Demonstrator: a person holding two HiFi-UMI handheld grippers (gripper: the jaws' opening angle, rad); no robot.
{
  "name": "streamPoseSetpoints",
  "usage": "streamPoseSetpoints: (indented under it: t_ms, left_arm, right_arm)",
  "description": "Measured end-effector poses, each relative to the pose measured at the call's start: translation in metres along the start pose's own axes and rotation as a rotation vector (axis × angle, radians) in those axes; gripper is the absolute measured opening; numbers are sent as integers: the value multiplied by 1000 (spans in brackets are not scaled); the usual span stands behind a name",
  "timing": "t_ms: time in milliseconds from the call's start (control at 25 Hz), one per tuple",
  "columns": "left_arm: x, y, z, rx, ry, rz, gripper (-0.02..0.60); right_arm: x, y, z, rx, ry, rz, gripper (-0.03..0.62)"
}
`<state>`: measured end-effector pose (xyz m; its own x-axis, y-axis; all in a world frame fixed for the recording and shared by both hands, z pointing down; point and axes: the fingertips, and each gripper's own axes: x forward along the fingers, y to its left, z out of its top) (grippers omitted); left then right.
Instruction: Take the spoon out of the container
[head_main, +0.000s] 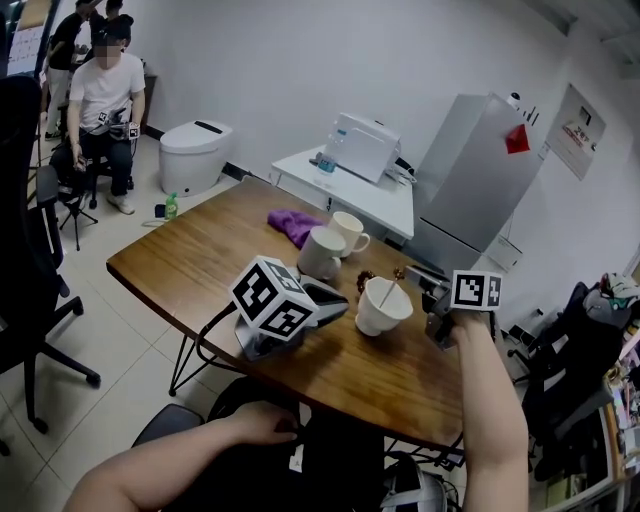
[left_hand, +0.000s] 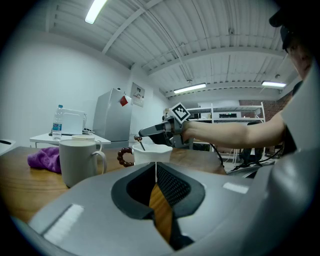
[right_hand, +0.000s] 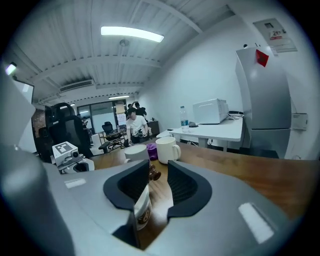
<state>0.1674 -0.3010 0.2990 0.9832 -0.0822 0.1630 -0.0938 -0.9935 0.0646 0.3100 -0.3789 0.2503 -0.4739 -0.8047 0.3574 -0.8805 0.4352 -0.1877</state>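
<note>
Spoon (head_main: 387, 291) removal, pre-grasp stage. Nearest it, the right hand-held gripper (right_hand: 158, 171) is released: jaws apart, pressing on nothing; a white, logo-marked surface low between them cannot be identified. Just beyond its tips, toward the person's left, the spoon stands in the cup (head_main: 373, 322), bowl end hidden inside, long axis steeply inclined, handle end leaning toward this gripper and close to its tips; contact cannot be told. The left hand-held gripper (left_hand: 156, 167), jaws drawn together on nothing, rests on the tabletop (head_main: 200, 265) at the cup's opposite side, farther from the handle, so the right is judged the nearer. Counts: one spoon, one cup, two mugs (head_main: 322, 253), one bead string (left_hand: 125, 156), one purple cloth (head_main: 292, 226), two hand-held grippers.
</note>
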Motion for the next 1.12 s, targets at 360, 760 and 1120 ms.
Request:
streamPoseSetpoints:
  t_ms: [360,760,1120]
  left_arm:
    - [0,-1,0,1,1,1,12]
    - [0,0,0,0,1,1,12]
    - [-1,1,-1,0,1,0,12]
  right_arm:
    - [5,-1,-8,64,4,62,105]
    - [-3,-4,-3,73,-23,33,54]
    - [-22,-9,19,74,-117,-6,48]
